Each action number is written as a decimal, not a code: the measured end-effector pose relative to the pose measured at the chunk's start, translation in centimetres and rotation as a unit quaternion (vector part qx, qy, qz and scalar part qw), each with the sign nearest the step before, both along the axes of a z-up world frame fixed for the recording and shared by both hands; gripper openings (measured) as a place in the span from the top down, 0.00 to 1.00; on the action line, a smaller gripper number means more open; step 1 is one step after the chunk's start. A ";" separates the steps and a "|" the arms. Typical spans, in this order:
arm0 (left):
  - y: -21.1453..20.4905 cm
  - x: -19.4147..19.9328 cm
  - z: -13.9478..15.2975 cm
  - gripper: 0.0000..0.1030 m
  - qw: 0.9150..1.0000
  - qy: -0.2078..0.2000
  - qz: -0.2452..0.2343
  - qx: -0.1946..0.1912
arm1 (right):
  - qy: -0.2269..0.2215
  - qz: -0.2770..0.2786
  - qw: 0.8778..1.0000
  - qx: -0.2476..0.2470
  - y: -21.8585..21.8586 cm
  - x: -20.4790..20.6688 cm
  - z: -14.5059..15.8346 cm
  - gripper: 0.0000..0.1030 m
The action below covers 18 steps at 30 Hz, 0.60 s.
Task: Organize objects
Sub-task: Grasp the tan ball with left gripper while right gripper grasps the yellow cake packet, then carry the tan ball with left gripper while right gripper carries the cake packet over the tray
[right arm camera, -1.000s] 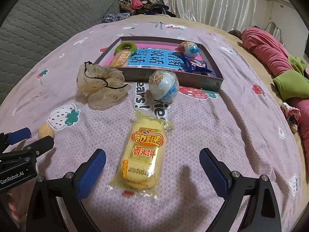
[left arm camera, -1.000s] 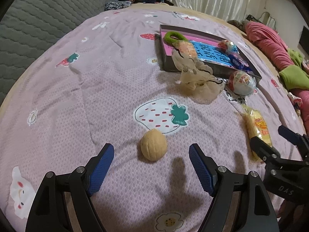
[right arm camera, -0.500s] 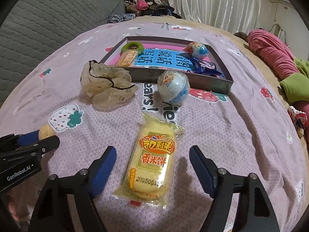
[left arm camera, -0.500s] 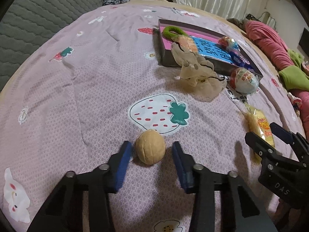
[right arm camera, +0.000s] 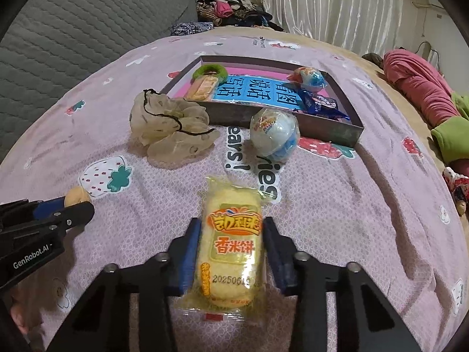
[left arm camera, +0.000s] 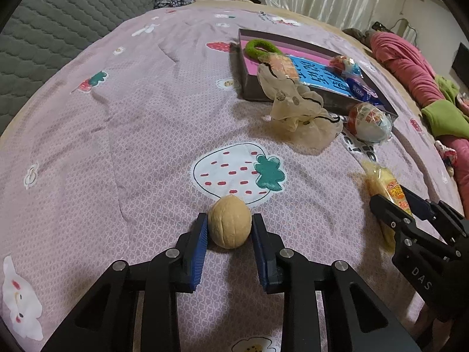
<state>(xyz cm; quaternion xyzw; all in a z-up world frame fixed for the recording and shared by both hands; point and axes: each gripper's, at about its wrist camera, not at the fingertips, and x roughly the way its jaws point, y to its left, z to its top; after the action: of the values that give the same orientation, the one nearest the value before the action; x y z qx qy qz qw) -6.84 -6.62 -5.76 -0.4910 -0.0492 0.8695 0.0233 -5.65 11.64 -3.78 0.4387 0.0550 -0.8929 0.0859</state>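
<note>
We see our left claw (left arm camera: pixel 229 228) just closed on a ridged, tan walnut (left arm camera: pixel 230 226) resting on the quilted pink bedspread (left arm camera: pixel 140 123). Our right claw (right arm camera: pixel 231 236) has just clamped the crinkly yellow rice-cake packet (right arm camera: pixel 231 243). Beyond lie a gauzy beige scrunchie (right arm camera: pixel 173 127), a foil-wrapped egg (right arm camera: pixel 275 135) and the shallow grey tray (right arm camera: pixel 331 130); open bedspread stretches leftward.

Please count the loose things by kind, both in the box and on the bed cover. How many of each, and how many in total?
Wrapped egg toys: 2
Snack packets: 3
Walnut: 1
Green ring: 1
Beige scrunchie: 1
Total: 8
</note>
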 end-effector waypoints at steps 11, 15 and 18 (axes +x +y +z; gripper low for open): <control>0.1 0.2 0.1 0.71 1.000 0.006 -0.003 0.003 | 0.003 0.005 0.999 -0.035 1.2 1.1 0.8 0.63; 0.4 0.6 0.6 0.71 1.000 0.012 -0.009 0.007 | 0.011 0.002 0.999 -0.036 1.4 1.6 1.6 0.63; 0.5 0.9 1.3 0.71 1.000 0.017 -0.010 0.012 | 0.015 -0.001 0.999 -0.038 1.8 2.0 2.2 0.63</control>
<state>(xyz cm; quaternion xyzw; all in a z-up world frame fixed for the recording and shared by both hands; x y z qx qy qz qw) -5.97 -6.09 -4.50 -0.4765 -0.0541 0.8767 0.0387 -3.68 13.40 -1.61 0.4218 0.0218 -0.9008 0.1004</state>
